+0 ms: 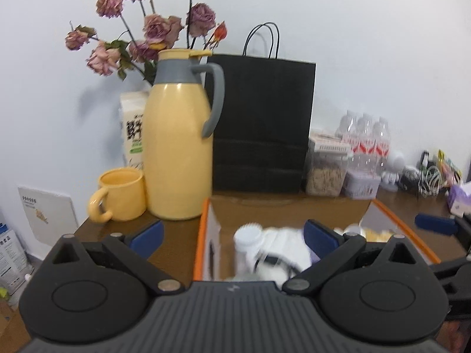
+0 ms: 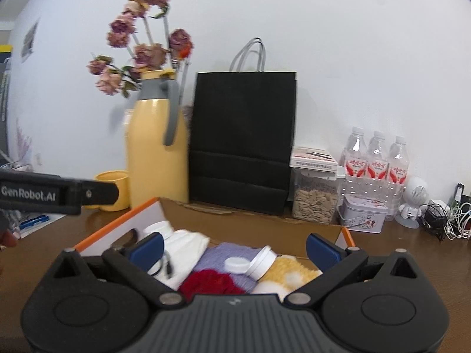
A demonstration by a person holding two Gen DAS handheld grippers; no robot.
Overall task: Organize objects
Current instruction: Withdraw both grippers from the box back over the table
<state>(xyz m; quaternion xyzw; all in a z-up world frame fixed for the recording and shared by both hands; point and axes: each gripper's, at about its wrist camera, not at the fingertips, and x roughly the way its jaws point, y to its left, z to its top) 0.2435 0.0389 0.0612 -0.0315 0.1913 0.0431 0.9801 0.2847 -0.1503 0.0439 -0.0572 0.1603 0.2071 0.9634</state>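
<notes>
An open cardboard box with orange edges [image 2: 117, 223] sits on the brown table, also in the left wrist view [image 1: 203, 235]. It holds a white cloth [image 2: 188, 244], a purple knit [image 2: 229, 251], a red knit [image 2: 212, 284], a yellow plush [image 2: 291, 270], a white jar [image 2: 262, 261], a white cap [image 2: 237, 264] and a white bottle [image 1: 247, 241]. My left gripper [image 1: 232, 232] is open and empty above the box's left edge. My right gripper [image 2: 235, 245] is open and empty above the box's contents.
Behind the box stand a yellow thermos jug [image 1: 176, 153], a yellow mug [image 1: 120, 194], dried roses [image 1: 147, 29], a black paper bag [image 1: 259, 123], a seed container [image 2: 313, 200], a tin [image 2: 363, 214], three water bottles [image 2: 376, 158], a small white robot figure [image 2: 412, 203] and tangled cables [image 2: 450, 220].
</notes>
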